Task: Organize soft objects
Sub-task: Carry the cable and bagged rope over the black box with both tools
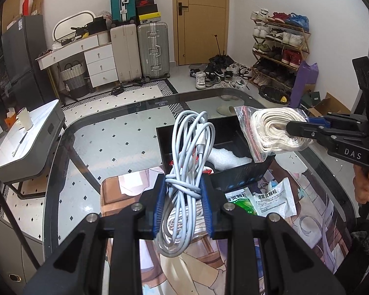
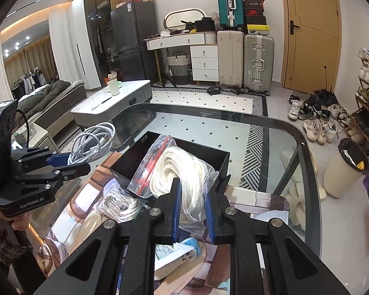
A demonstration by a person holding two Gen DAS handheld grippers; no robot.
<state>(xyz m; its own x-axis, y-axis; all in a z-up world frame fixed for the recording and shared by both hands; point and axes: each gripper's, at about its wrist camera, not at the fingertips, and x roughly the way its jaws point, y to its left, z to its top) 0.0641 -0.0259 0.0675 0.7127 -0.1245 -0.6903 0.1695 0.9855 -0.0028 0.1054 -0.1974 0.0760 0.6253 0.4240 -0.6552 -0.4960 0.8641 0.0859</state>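
My left gripper (image 1: 183,184) is shut on a coiled pale blue cable (image 1: 192,147) and holds it above the table, just left of the black box (image 1: 238,172). It also shows in the right wrist view (image 2: 71,163) with the cable (image 2: 93,140). My right gripper (image 2: 192,189) is shut on a clear zip bag of white rope (image 2: 177,169) and holds it over the black box (image 2: 135,157). In the left wrist view this gripper (image 1: 292,129) holds the bag (image 1: 270,130) above the box's right side. White foam lies inside the box.
A glass table (image 1: 110,132) carries a printed mat (image 1: 307,209). Medicine sachets (image 1: 260,199) lie on the mat near the box. Another bagged white cable (image 2: 120,204) lies left of the right gripper. Suitcases, a shoe rack and a low white table stand beyond.
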